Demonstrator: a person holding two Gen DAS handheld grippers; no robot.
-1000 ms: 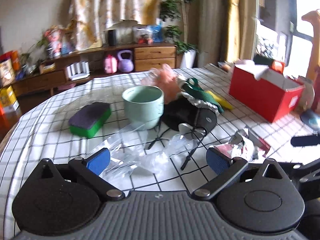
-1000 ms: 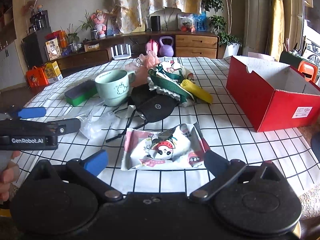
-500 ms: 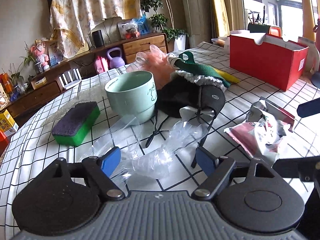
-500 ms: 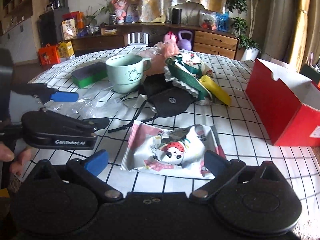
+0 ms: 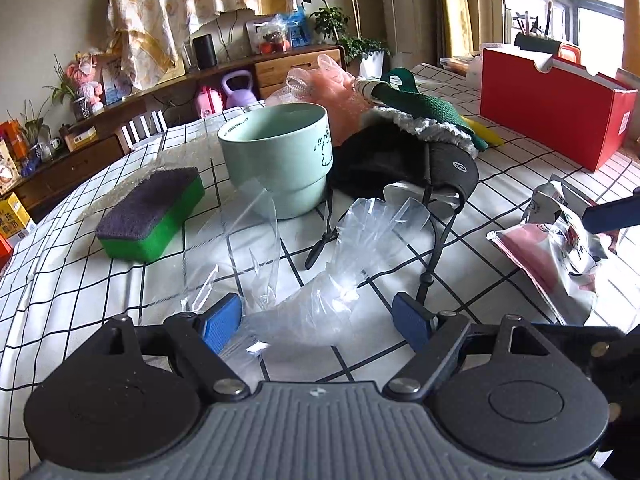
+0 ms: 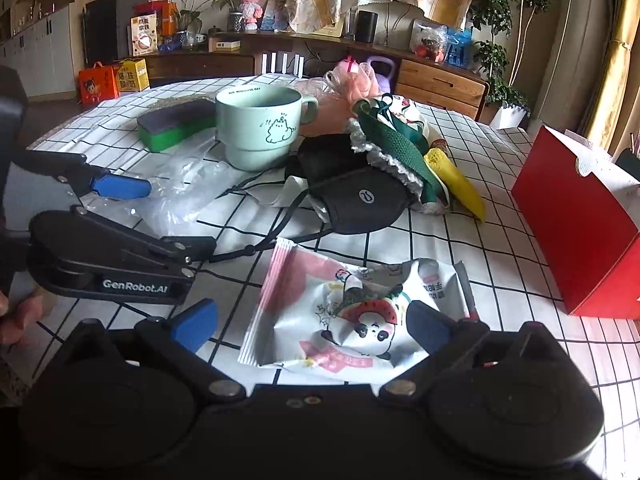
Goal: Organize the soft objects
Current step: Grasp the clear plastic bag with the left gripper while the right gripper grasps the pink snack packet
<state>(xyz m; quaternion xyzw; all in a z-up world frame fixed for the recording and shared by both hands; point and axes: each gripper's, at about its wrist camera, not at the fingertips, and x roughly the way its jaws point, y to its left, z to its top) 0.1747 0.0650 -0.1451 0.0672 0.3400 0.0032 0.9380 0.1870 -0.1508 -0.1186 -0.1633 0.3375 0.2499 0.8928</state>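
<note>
A crumpled clear plastic bag [image 5: 320,280] lies on the checked tablecloth, its near end between the blue pads of my left gripper [image 5: 316,322]. The pads stand apart from the bag, so the gripper is open. A pink and white snack packet [image 6: 352,312] with a panda print lies flat between the fingers of my right gripper [image 6: 312,326], which is open wide with neither pad touching it. Beyond lie a black face mask [image 5: 400,160] with cords, a green knitted piece with white lace [image 5: 420,108], a pink bath pouf [image 5: 324,80] and a green sponge [image 5: 152,216].
A mint green mug [image 5: 280,156] stands just behind the plastic bag. An open red box [image 6: 580,220] sits at the right of the table. A yellow item [image 6: 456,184] lies beside the knitted piece. A hand [image 6: 20,316] holds the left gripper at the table's near left edge.
Both grippers have sunk toward the table and moved forward. The left jaws have narrowed around the plastic bag. The right gripper has rolled and now straddles the snack packet.
</note>
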